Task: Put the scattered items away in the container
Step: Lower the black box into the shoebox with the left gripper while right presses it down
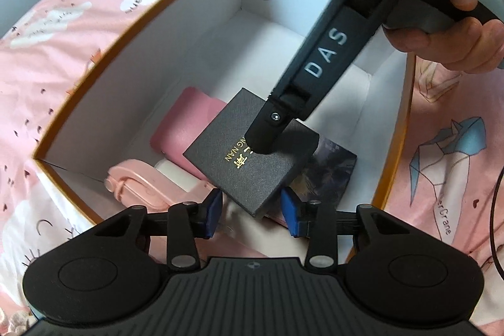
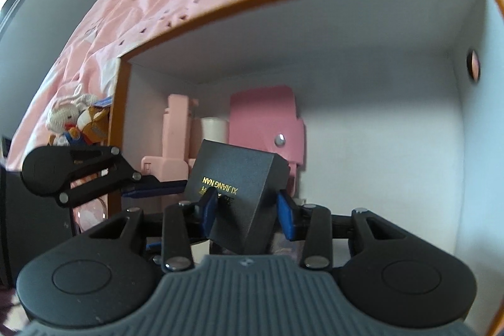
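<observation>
Textured charcoal box (image 1: 252, 159), square and stamped "XI JIANG NAN" in gold, is tilting inside the orange-rimmed white container (image 1: 148, 59), leaning over one pink snap pouch (image 2: 267, 118) and one pink plastic gadget (image 1: 138, 185). Right gripper (image 2: 245, 207) is clamping its blue pads on the box (handle reading "DAS"); left gripper (image 1: 250, 211) is hanging with jaws apart, just beside its corner.

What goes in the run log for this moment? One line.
right gripper: shut on black box | left gripper: open | location: inside container
</observation>
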Tool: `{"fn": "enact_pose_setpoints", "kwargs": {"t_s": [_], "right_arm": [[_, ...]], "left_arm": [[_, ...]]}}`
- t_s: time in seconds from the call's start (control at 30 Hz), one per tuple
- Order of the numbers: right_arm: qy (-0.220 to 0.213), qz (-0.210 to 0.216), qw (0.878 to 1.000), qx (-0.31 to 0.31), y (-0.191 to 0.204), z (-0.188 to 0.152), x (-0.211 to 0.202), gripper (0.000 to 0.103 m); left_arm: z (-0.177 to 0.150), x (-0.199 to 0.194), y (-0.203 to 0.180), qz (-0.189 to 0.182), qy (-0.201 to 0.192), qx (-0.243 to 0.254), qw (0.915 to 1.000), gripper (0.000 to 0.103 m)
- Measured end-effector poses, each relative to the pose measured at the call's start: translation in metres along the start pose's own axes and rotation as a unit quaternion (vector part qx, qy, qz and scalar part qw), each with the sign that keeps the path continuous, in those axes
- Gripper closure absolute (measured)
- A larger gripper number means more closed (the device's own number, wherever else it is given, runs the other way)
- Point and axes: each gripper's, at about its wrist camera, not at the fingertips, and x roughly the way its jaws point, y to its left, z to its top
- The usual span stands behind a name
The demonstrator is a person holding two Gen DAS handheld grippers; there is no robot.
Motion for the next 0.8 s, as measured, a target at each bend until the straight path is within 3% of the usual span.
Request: {"fn": "enact_pose_setpoints", "kwargs": {"t_s": [0.23, 0.5, 0.8], "right_arm": [[-0.016, -0.038, 0.998, -0.051, 0.005, 0.005, 0.006, 0.064], [0.006, -0.030, 0.999, -0.032, -0.003, 0.002, 0.015, 0.068], [0.012, -0.036, 0.999, -0.027, 0.000, -0.002, 0.018, 0.068]], "left_arm": [[0.002, 0.013, 0.004, 0.006, 0.005, -0.008, 0.9999, 0.063], [-0.002, 0.012, 0.012, -0.015, 0.003, -0.018, 0.9997, 0.064], [-0.016, 0.011, 0.020, -0.011, 0.006, -0.032, 0.9994, 0.064]]}}
